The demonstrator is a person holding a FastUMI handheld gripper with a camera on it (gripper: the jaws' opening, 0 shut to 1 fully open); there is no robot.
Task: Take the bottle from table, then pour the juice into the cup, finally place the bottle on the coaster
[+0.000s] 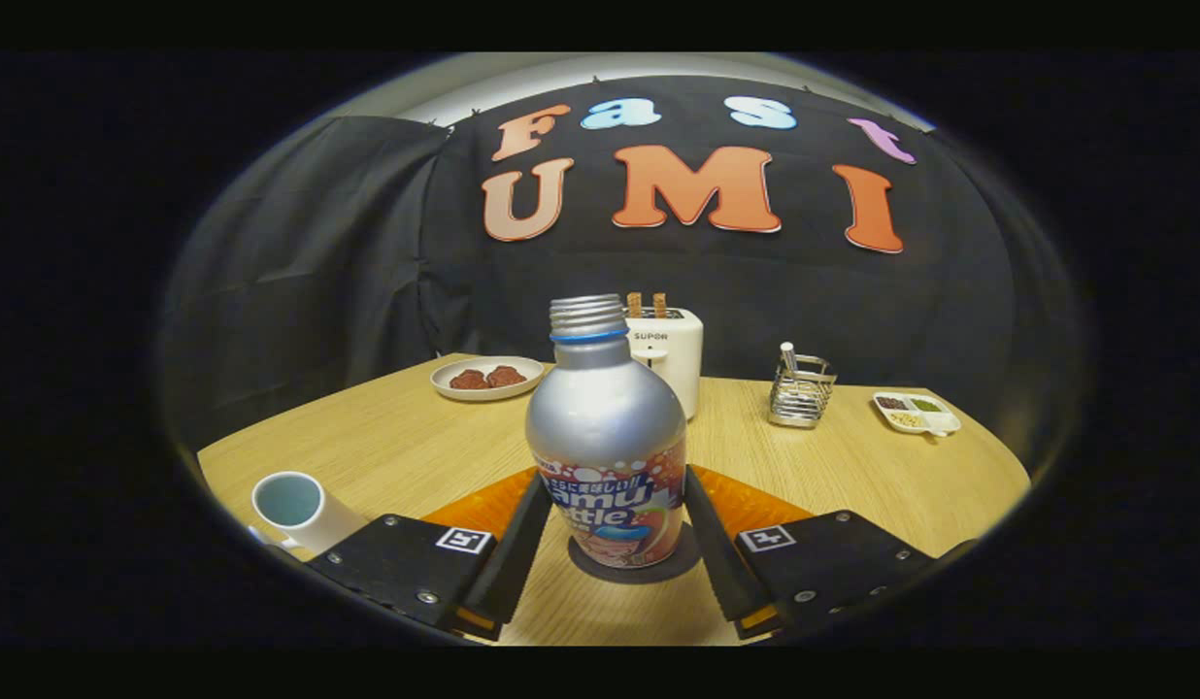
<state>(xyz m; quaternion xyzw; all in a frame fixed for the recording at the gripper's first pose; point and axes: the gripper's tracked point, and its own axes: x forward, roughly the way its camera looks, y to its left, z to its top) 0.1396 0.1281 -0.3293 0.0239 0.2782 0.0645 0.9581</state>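
Bottle (pixel 606 437) upright on coaster (pixel 635 568), wooden table (pixel 386 447), between hand-held gripper (pixel 615 485) fingers.

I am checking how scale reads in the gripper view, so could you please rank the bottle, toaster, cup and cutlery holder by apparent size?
1. Bottle, nearest, between the fingers, so likely inflated.
2. Toaster.
3. Cup and cutlery holder look alike; unranked.

The bottle (pixel 606 437) stands up straight on the round dark coaster (pixel 635 566). The gripper (pixel 615 505) has one finger on each side of it, touching. The cup (pixel 299 509) sits off to the left.
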